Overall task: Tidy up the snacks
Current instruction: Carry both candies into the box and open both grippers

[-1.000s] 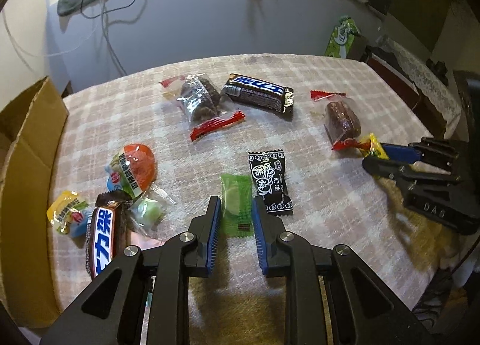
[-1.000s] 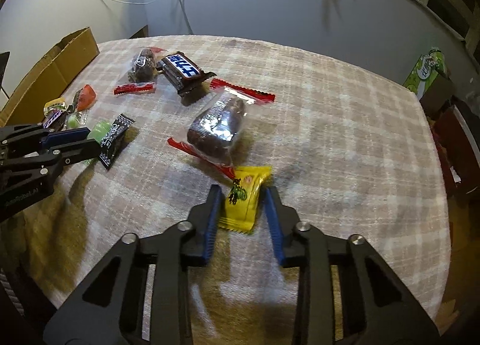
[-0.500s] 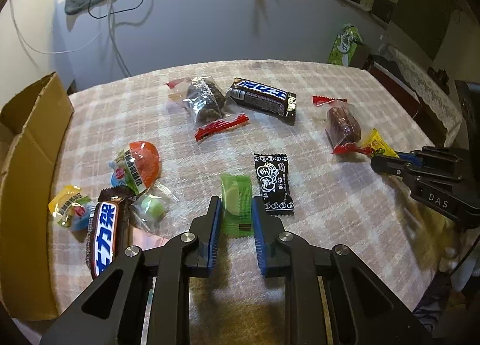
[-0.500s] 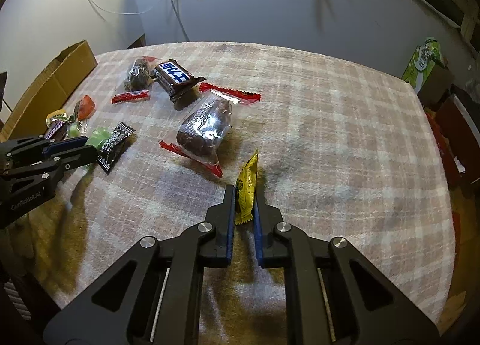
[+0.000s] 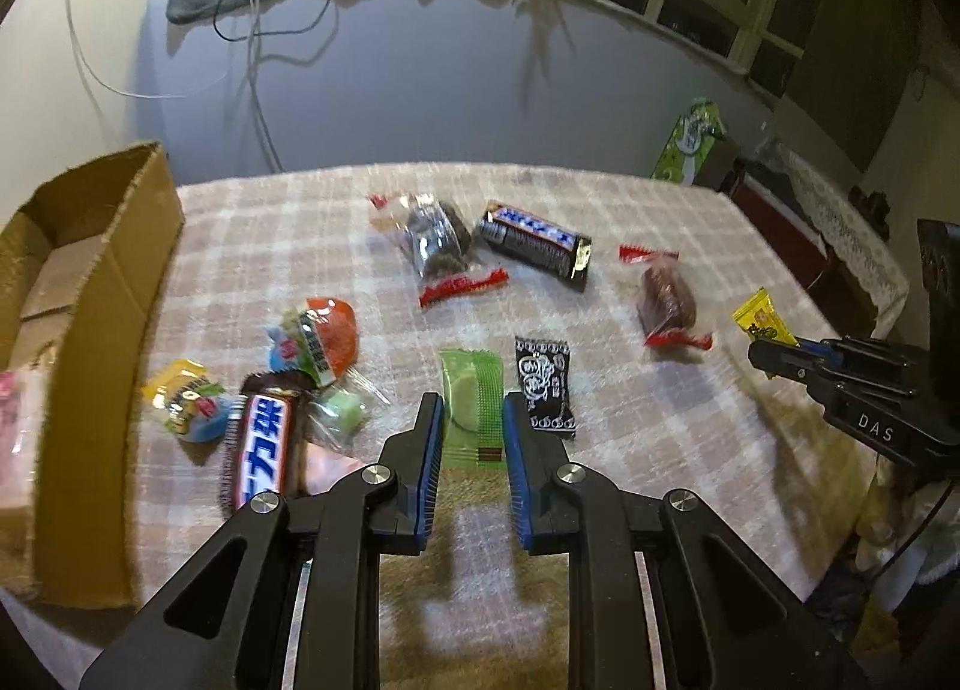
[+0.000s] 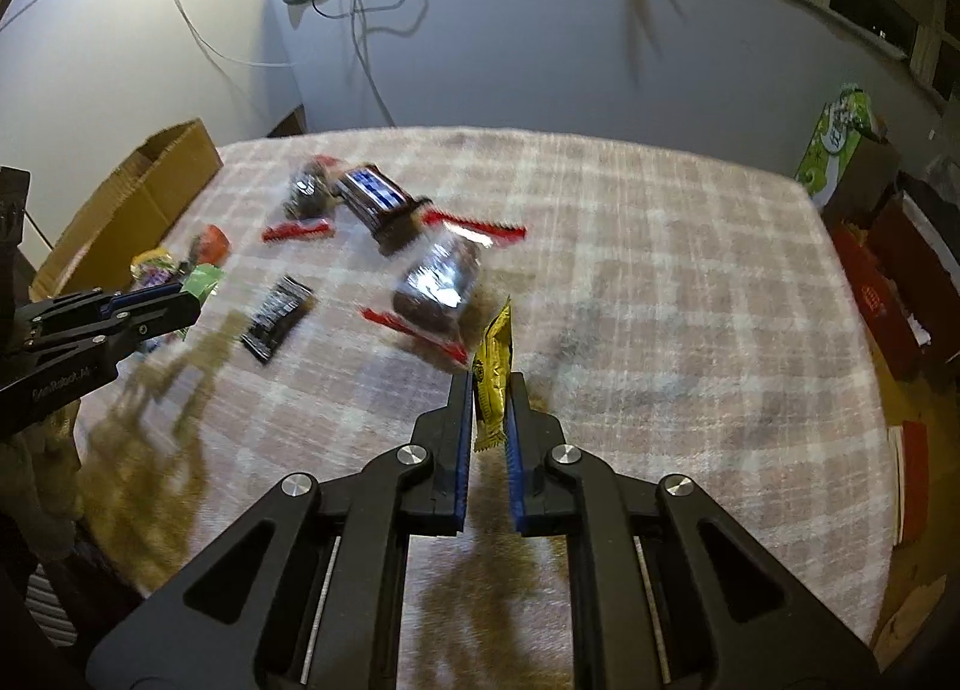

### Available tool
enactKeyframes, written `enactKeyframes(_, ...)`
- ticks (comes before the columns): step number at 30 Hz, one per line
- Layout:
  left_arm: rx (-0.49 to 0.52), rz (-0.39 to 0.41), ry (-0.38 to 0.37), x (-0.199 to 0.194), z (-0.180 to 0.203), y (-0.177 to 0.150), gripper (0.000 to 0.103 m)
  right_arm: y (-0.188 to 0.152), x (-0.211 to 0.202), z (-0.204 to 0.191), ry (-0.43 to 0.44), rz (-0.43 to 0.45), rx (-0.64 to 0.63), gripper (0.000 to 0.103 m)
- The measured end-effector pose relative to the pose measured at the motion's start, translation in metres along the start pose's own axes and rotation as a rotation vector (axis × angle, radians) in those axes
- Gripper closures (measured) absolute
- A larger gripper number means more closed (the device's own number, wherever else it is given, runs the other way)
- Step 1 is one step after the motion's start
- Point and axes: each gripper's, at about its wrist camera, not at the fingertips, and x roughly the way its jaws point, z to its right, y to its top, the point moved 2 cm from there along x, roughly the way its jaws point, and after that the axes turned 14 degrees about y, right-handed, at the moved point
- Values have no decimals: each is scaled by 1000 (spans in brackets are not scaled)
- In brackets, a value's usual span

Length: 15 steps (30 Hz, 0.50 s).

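Observation:
My left gripper (image 5: 473, 414) is shut on a green candy packet (image 5: 471, 405) and holds it above the checked tablecloth. My right gripper (image 6: 491, 387) is shut on a yellow candy packet (image 6: 493, 366), held on edge above the table; it also shows in the left wrist view (image 5: 762, 321). Loose on the cloth lie a black sachet (image 5: 543, 384), two clear packs of dark cake with red ends (image 5: 435, 246) (image 5: 666, 297), a dark Snickers bar (image 5: 534, 240), an orange jelly cup (image 5: 321, 339), a second Snickers bar (image 5: 264, 453) and a small yellow-blue candy (image 5: 186, 405).
An open cardboard box (image 5: 72, 294) stands at the table's left edge, with a pink packet inside. A green carton (image 5: 690, 141) stands off the far right corner. A grey wall with hanging cables runs behind the table.
My right gripper has shut on the yellow packet and lifted it off the cloth. My left gripper has closed on the green packet and both have risen, with the table now farther below.

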Motion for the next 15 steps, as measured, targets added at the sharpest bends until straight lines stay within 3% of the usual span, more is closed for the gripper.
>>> enactKeyframes(8,-64,67,16,-31,-32,10,84,26,-6,-38,69,33,-69,93)
enactKeyframes(15,-145,106,69,-47,-79,16,84,64,12,-97,141,52,-176,93)
